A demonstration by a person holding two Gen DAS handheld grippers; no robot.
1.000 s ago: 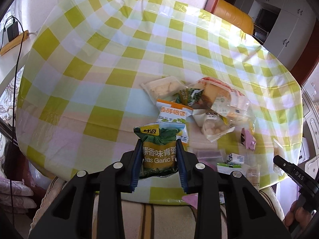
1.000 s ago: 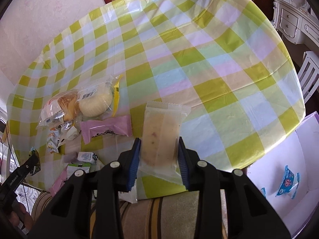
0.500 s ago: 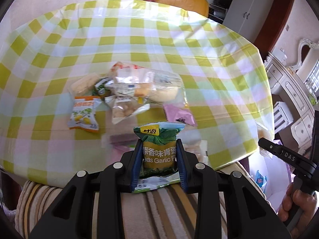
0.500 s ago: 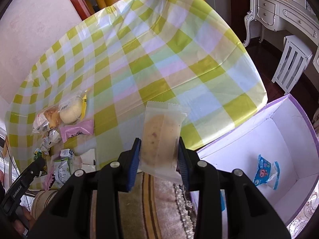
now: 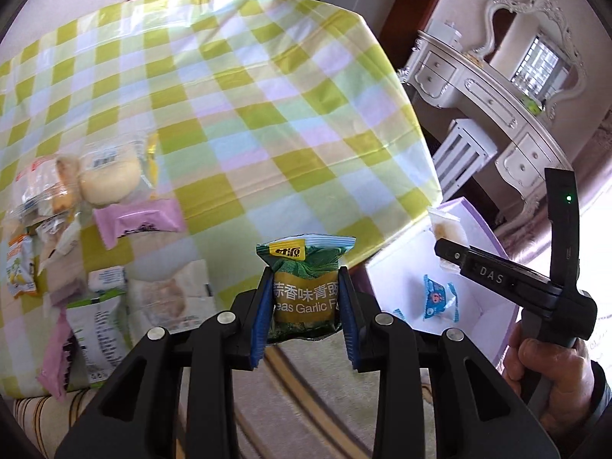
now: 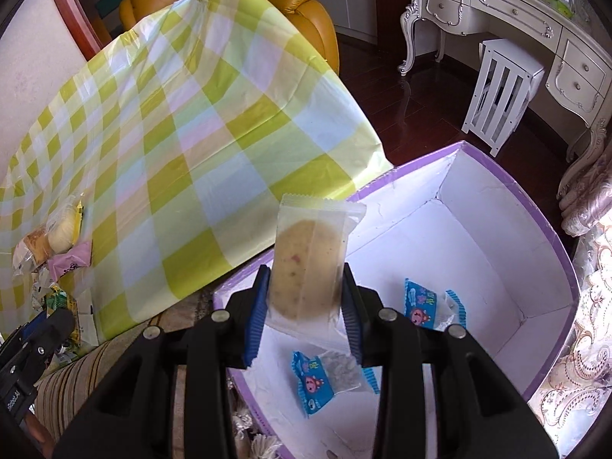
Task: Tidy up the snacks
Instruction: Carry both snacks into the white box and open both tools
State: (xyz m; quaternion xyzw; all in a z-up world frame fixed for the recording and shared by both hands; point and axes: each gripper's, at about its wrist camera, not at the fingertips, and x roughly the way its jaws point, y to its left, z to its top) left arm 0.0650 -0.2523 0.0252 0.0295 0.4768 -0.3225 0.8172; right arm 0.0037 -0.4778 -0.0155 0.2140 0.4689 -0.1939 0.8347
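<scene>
1. Pea packet (image 5: 306, 287) pinched upright in the left gripper (image 5: 304, 306), off the worktop's (image 5: 267, 114) edge.
2. Cake pouch (image 6: 310, 264) pinched by the right gripper (image 6: 306, 298) over the box (image 6: 535, 206).
3. Blue packets (image 6: 321, 378) lie inside.

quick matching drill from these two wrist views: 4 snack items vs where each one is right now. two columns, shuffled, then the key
Things:
1. green pea packet
2. clear-wrapped cake
3. blue candy packets
4. pink packet

Places:
A. lying on the checked tablecloth
B. lying on the floor of the purple box
C. clamped in the left tongs
D. clamped in the right tongs, above the box

Pairs: 1-C, 2-D, 3-B, 4-A
</scene>
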